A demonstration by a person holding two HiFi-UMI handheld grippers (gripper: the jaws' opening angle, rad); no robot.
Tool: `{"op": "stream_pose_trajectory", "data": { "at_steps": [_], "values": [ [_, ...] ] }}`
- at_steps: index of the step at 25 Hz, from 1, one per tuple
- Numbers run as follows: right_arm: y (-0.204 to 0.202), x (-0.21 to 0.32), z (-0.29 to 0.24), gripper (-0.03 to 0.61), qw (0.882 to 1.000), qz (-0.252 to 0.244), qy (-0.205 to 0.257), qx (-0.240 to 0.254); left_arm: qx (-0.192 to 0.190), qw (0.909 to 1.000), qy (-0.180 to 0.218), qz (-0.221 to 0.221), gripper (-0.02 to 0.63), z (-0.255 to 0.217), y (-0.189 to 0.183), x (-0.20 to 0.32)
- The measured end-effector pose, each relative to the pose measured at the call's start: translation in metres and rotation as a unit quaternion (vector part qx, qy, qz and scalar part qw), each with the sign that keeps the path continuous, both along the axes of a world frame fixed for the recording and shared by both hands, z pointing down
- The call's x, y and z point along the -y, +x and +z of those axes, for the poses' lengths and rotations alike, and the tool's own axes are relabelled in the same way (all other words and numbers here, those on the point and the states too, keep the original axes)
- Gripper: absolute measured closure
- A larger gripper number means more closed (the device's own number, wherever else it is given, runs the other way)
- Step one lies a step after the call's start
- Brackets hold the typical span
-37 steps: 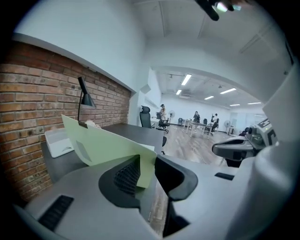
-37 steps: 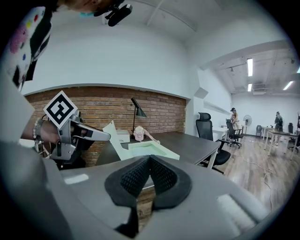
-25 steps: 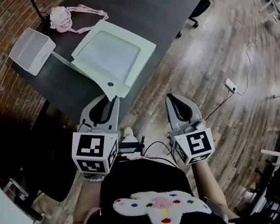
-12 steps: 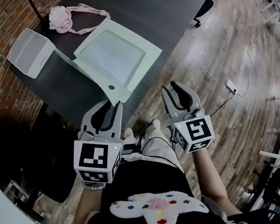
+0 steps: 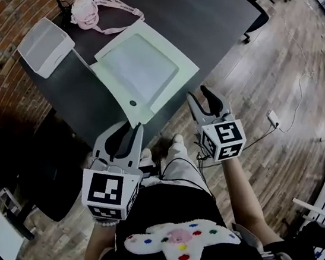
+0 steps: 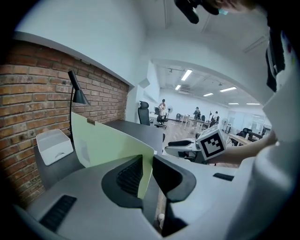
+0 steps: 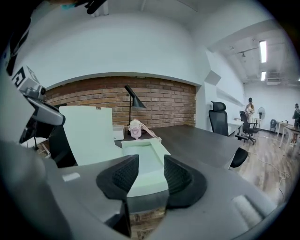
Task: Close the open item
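Seemingly thin and bendy, the flap [image 6: 105, 147] of the green folder [image 5: 141, 66] is pinched at its edge by the left hand-held gripper [image 6: 147, 160]; the right hand-held gripper [image 7: 151, 164], just opened, is kept empty.

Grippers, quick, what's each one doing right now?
Left gripper: closed on the green cover at its edge.
Right gripper: open, jaws just been opening, nothing held.

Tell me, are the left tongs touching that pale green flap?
Touching. The left gripper view shows the left tongs closed on the edge of the pale green flap, holding it upright.
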State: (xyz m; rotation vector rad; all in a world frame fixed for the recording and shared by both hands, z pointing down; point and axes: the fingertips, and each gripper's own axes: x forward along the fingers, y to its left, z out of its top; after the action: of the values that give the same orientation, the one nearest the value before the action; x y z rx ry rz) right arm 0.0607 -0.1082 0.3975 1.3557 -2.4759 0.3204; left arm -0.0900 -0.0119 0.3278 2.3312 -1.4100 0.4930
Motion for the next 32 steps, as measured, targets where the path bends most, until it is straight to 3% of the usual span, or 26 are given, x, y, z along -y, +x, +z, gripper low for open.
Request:
{"op": "stream_pose_trajectory", "data": {
  "at_steps": [9,19,32],
  "values": [
    [0.007,0.052,0.023,0.400,0.999,-0.045,-0.015,-0.003,0.042,0.9982,-0.005,-0.042,0.551,0.002,0.014,0.012],
    [0.025,0.100,0.069,0.393,0.995,-0.078,-0.064,-0.011,0.056,0.9941,-0.002,-0.093,0.566,0.004,0.036,0.036],
    [0.036,0.122,0.105,0.393,0.986,-0.123,-0.112,0.000,0.082,0.9888,-0.006,-0.125,0.581,0.015,0.068,0.063]
  ]
}}
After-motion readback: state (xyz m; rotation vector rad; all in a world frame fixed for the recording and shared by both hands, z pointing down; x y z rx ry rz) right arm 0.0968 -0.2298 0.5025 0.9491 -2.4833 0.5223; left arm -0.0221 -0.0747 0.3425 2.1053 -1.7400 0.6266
